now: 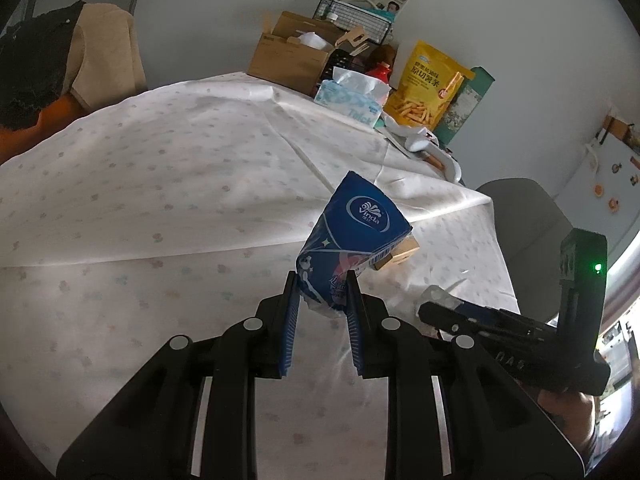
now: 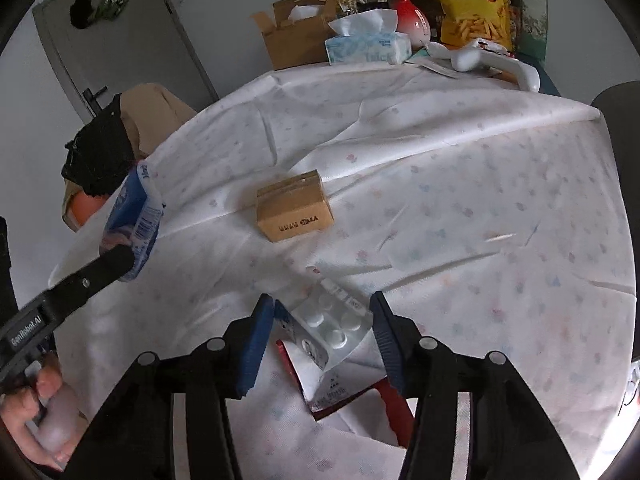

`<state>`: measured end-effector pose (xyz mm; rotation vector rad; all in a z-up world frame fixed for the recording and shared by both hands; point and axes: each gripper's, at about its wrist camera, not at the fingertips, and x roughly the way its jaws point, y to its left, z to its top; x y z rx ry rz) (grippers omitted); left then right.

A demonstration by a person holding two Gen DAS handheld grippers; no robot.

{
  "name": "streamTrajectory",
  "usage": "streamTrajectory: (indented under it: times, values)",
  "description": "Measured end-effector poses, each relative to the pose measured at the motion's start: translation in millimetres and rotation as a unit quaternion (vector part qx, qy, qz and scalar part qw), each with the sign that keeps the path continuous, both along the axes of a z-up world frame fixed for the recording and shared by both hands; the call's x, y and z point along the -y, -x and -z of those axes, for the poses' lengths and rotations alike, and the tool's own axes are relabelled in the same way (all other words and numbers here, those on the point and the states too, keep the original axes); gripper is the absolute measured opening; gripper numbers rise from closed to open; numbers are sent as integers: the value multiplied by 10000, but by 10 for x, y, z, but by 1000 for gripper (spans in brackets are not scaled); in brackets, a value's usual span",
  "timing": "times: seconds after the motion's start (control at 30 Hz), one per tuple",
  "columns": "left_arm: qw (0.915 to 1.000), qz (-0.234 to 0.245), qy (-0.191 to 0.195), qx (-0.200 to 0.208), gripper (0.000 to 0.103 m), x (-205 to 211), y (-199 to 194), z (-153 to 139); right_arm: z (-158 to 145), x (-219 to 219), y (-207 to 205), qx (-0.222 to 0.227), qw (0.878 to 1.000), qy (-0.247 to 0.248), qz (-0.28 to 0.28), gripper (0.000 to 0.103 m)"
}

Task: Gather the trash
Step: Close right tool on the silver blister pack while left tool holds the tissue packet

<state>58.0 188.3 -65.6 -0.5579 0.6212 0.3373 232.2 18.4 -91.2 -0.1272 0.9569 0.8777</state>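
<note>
1. The left hand-held gripper [image 1: 322, 280] was clamped on the crumpled blue plastic tissue packet [image 1: 352, 236], lifted clear of the bench [image 1: 160, 184] for disposal.
2. The right hand-held gripper [image 2: 322, 304] stood wide open, straddling the clear pill blister pack [image 2: 332, 326] lying on the bench, apparently ready to grasp.

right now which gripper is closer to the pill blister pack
Right. The right gripper has its open jaws on either side of the blister pack. The left gripper is off to that pack's left, lifted above the table, shut on the blue tissue pack.
</note>
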Motion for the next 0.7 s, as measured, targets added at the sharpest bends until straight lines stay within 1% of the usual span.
streamTrajectory:
  times: [0.17, 0.33, 0.5, 0.7]
  values:
    - [9999, 82, -36, 54, 22, 74, 0, -47, -151, 151, 20, 105, 9997, -212, 107, 47]
    - [9996, 248, -112, 113, 23, 239, -53, -125, -345, 477, 71, 233, 9980, -484, 335, 48]
    - [9984, 510, -179, 162, 22, 492, -155, -200, -493, 964, 131, 319, 9944, -740, 690, 48]
    - [9948, 963, -248, 208, 23, 872, -315, -274, -614, 1546, 194, 432, 9880, -961, 1126, 48]
